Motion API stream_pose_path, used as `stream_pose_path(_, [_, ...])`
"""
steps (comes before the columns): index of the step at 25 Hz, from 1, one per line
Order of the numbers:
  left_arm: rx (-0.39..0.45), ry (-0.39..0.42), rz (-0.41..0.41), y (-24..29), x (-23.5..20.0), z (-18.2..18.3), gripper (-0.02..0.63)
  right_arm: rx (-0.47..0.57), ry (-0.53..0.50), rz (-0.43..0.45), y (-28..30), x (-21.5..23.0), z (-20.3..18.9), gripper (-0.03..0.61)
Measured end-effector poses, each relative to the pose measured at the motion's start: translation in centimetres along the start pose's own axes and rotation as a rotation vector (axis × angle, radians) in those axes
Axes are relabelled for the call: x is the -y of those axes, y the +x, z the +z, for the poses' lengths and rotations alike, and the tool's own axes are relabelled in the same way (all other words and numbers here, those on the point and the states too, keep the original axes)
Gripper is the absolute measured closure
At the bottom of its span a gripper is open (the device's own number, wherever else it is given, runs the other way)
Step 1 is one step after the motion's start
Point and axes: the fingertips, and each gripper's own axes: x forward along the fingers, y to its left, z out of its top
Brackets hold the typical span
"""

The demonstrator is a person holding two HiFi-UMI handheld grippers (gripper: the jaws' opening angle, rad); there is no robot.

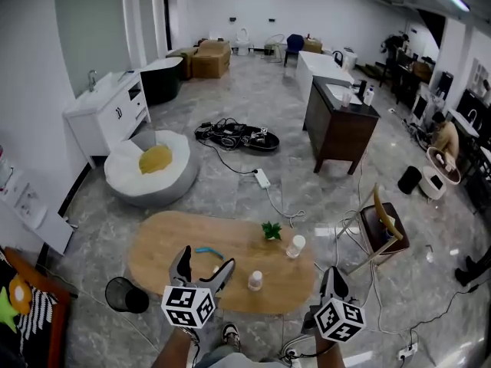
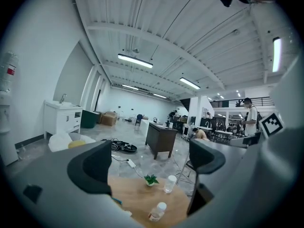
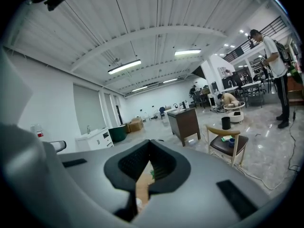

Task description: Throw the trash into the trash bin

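A black bin (image 1: pixel 125 295) stands on the floor just beside the left end of the table (image 1: pixel 153 255). The left gripper (image 1: pixel 203 269) hovers over the table's near edge, jaws wide apart with nothing between them. Two clear, white-capped bottles are on the table. The near bottle (image 1: pixel 255 280) carries a label too small to read. The far bottle (image 1: pixel 296 245) stands beside a small plant (image 1: pixel 271 231). The right gripper (image 1: pixel 331 280), at the table's right end, has its jaws closed to a slit and holds nothing.
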Motion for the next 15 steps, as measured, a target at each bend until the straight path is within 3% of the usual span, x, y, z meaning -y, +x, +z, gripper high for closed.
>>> stream_pose_path(7, [0.001, 0.018, -0.063, 8.0, -3.9, 2.9, 0.107, 0.023, -0.004, -0.032, 7.2, -2.4, 1.9, 0.578])
stream_pose_path(15, [-0.025, -0.004, -0.094, 12.5, -6.1, 2.5, 0.107, 0.002, -0.051, -0.033, 10.8, -4.0, 1.6, 0.578])
